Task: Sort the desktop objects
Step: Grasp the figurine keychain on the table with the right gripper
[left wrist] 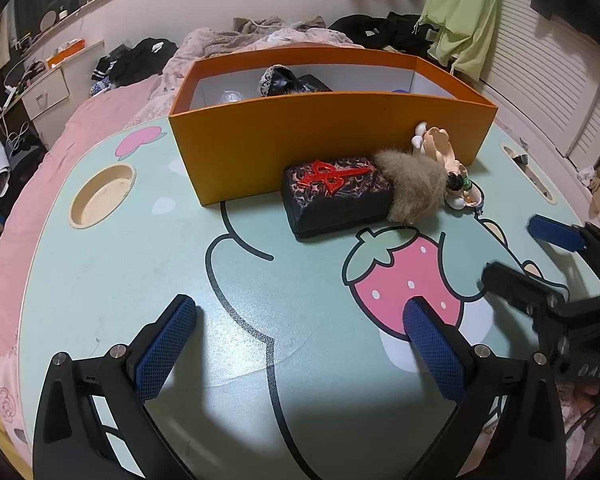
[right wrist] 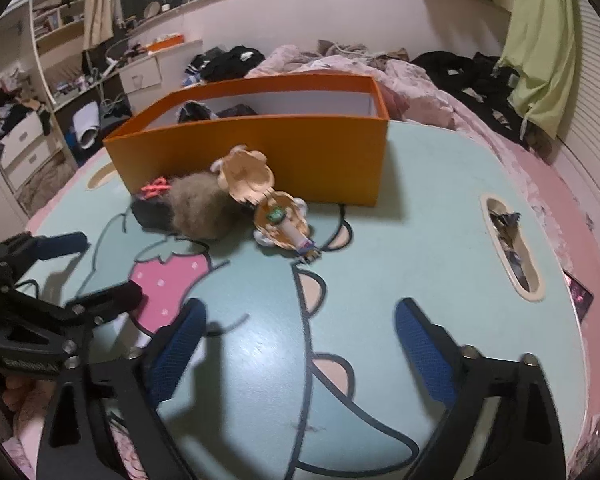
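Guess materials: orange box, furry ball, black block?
Orange box: likely matte cardboard, going by its thin flat walls and white inside. Furry ball: soft tan fluff, fibre unclear. Black block: rigid, with a raised red glyph; possibly plastic or resin.

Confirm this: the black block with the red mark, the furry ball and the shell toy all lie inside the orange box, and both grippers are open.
Wrong on one point: the black block, furry ball and shell toy lie on the table in front of the orange box, as the left wrist view shows. Both grippers are open.
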Motion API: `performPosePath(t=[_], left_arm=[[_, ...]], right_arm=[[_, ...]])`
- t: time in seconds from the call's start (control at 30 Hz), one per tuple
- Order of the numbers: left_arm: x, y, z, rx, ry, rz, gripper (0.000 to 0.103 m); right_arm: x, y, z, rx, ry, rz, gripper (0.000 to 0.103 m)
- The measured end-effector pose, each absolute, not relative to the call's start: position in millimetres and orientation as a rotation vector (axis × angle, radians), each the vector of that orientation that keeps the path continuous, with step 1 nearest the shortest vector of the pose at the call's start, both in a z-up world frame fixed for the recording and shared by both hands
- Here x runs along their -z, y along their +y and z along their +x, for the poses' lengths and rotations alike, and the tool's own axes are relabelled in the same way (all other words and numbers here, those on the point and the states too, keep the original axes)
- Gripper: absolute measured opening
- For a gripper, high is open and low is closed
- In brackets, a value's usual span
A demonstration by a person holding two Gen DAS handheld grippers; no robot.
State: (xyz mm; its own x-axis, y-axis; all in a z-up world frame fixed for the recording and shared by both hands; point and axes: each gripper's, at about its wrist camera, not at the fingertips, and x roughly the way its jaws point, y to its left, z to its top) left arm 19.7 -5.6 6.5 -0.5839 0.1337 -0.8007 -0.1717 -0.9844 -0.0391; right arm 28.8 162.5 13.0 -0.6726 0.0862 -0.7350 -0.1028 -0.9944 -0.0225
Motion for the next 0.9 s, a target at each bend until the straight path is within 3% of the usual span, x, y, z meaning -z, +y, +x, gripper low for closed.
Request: performPosePath(t=[0.23,0.4,0.47,0.53,0.9], left_arm=[[-7,-6,21,-2.653,0.062,-1.335,0.103],[-7,-6,20,-2.653,0.062,-1.336,0.103],[-7,-6,20,-2.653,0.062,-1.337,0.103],[-7,-6,20,-2.654,0.062,-1.337,0.103],[-8,-6,20,-2.655,0.059,-1.338,0.103]], right_arm=[[-30,162,-2,-2.817,-0.021,-1.144,0.079],[-24,161,-32,-2.834,-0.075,-1.237,0.072],[-21,164,-35,-2.853,-0.044,-1.270,0.052],[-17,167,-39,-2.869,0.002,-1.319,0.038],[-42,199,-2,-2.986,0.318,-1.132,0.037]])
